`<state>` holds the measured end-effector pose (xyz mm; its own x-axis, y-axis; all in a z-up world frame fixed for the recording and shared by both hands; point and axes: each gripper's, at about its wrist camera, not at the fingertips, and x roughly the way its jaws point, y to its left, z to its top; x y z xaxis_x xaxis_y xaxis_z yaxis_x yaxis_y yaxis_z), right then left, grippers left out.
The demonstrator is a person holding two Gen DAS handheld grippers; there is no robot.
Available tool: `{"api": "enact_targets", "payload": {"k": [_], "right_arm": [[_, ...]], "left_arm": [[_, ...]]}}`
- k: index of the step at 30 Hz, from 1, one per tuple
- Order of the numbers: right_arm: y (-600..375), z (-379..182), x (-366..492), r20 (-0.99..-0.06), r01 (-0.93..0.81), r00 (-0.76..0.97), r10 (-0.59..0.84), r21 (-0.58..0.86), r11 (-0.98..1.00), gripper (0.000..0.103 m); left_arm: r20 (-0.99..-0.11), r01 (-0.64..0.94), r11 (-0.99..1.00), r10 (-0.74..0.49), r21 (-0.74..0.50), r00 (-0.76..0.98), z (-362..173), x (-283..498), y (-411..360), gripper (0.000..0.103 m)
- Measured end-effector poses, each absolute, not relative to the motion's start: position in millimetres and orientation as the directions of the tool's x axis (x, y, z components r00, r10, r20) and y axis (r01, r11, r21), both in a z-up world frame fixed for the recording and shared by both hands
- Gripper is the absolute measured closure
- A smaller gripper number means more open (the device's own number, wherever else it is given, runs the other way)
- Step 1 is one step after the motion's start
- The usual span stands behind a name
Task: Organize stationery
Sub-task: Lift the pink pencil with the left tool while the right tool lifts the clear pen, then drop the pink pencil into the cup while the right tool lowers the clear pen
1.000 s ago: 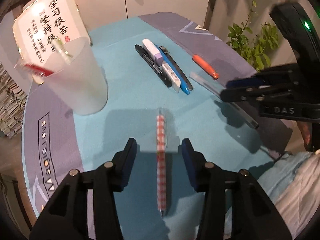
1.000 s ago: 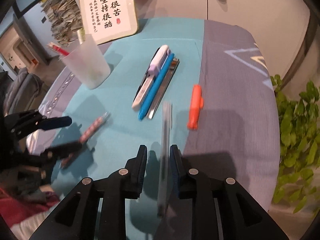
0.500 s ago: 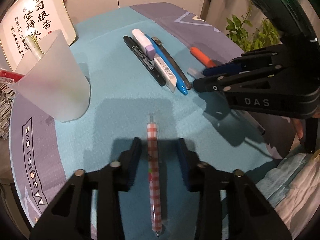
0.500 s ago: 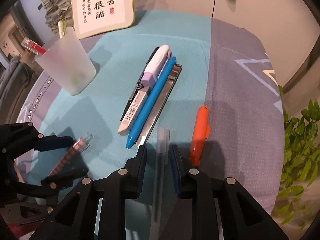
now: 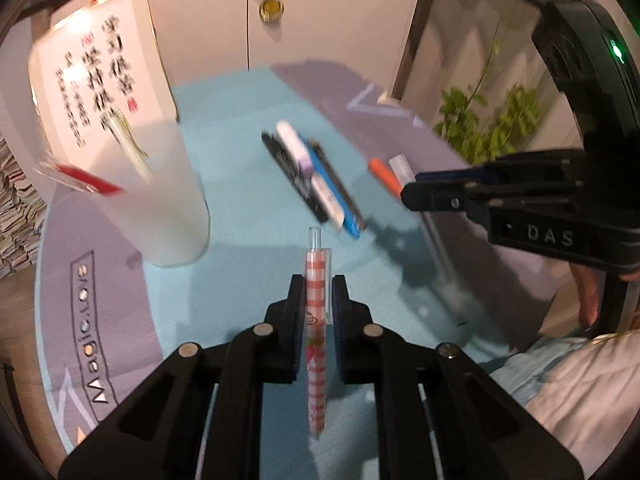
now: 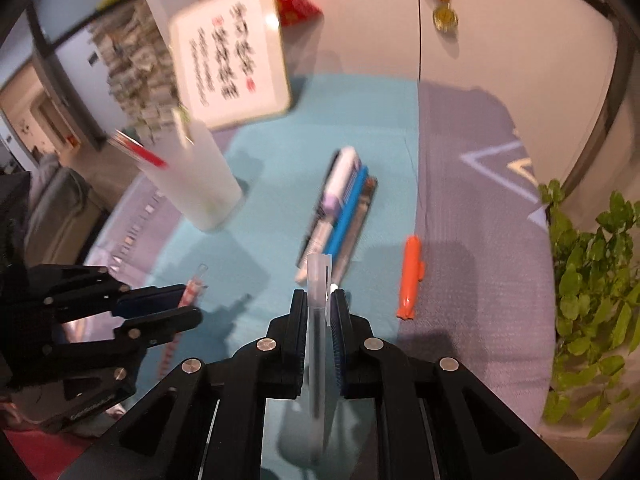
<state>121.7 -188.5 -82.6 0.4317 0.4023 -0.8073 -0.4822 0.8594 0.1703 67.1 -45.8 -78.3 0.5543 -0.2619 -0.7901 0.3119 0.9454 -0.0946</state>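
My left gripper (image 5: pixel 318 286) is shut on a red-checked pen (image 5: pixel 316 344) and holds it above the teal mat. My right gripper (image 6: pixel 319 300) is shut on a clear pen (image 6: pixel 317 320), also lifted. A frosted white cup (image 5: pixel 160 200) with a red pen and a green one in it stands at the left; it also shows in the right wrist view (image 6: pixel 200 184). A row of pens and a highlighter (image 6: pixel 340 216) lies mid-mat. An orange pen (image 6: pixel 410 280) lies to their right.
A white framed sign with Chinese writing (image 5: pixel 96 76) stands behind the cup. A potted green plant (image 6: pixel 592 280) is off the table's right edge. The round table (image 5: pixel 104 320) has a grey-purple cloth rim. A medal (image 5: pixel 271 10) hangs on the wall.
My left gripper has closed on the red-checked pen and lifted it off the mat. My right gripper has risen with the clear pen. Both views now tilt up toward the wall.
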Motion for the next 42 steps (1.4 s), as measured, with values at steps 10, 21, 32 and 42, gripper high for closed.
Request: {"api": "enact_targets", "payload": {"k": [10, 21, 32, 42], "right_arm": [[-175.7, -30.6, 83.5, -0.693, -0.527, 0.545, 0.472, 0.154, 0.836, 0.091], [-163.4, -11.8, 69.4, -0.661, -0.555, 0.565, 0.493, 0.137, 0.820, 0.091], [-161.4, -4.7, 70.6, -0.648, -0.551, 0.574, 0.500, 0.146, 0.822, 0.091], [-150.7, -2.4, 77.1, -0.649, -0.561, 0.566, 0.509, 0.149, 0.814, 0.091]], "left_arm": [[-0.663, 0.271, 0.958, -0.264, -0.095, 0.701, -26.3, 52.4, -28.2, 0.093], [-0.494, 0.118, 0.992, -0.122, -0.039, 0.861, 38.3, 70.3, 9.1, 0.093], [-0.583, 0.039, 0.997, -0.068, -0.063, 0.810, -1.3, 105.4, 38.1, 0.093], [-0.657, 0.061, 0.996, -0.093, -0.072, 0.748, -35.2, 109.1, 33.8, 0.093]]}}
